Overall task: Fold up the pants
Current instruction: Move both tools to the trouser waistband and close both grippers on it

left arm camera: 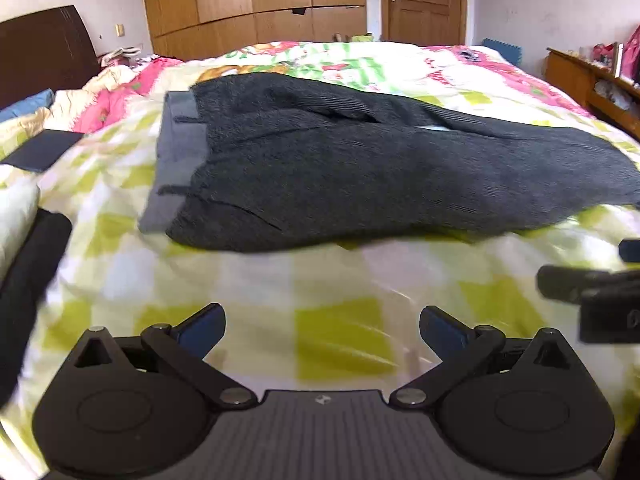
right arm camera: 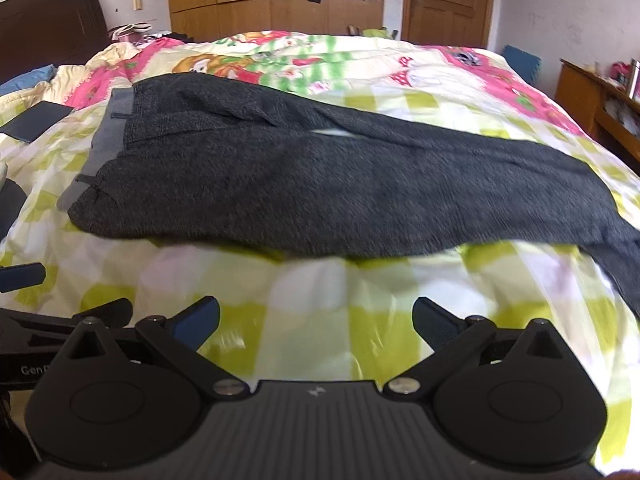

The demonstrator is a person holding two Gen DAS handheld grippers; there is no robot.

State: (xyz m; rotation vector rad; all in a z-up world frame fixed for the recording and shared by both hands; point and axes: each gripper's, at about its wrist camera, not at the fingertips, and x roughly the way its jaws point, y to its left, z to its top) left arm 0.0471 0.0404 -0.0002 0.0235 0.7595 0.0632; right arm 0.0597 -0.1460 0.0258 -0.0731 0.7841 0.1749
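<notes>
Dark grey pants (left arm camera: 344, 172) lie flat across the bed, one leg folded onto the other, grey waistband (left arm camera: 176, 160) at the left and the legs running right. They show in the right wrist view too (right arm camera: 320, 188), with a leg end hanging off the right side (right arm camera: 624, 264). My left gripper (left arm camera: 322, 326) is open and empty over the quilt, short of the pants' near edge. My right gripper (right arm camera: 316, 320) is open and empty, also short of the near edge. Each gripper shows at the edge of the other's view (left arm camera: 592, 284) (right arm camera: 24, 276).
The bed carries a green-checked and pink quilt (left arm camera: 320, 280). A dark flat item (left arm camera: 40, 150) lies on the left, a dark headboard (left arm camera: 44, 48) stands behind it. A wooden shelf (left arm camera: 592, 80) stands at the right, wardrobe and door (left arm camera: 424, 4) behind.
</notes>
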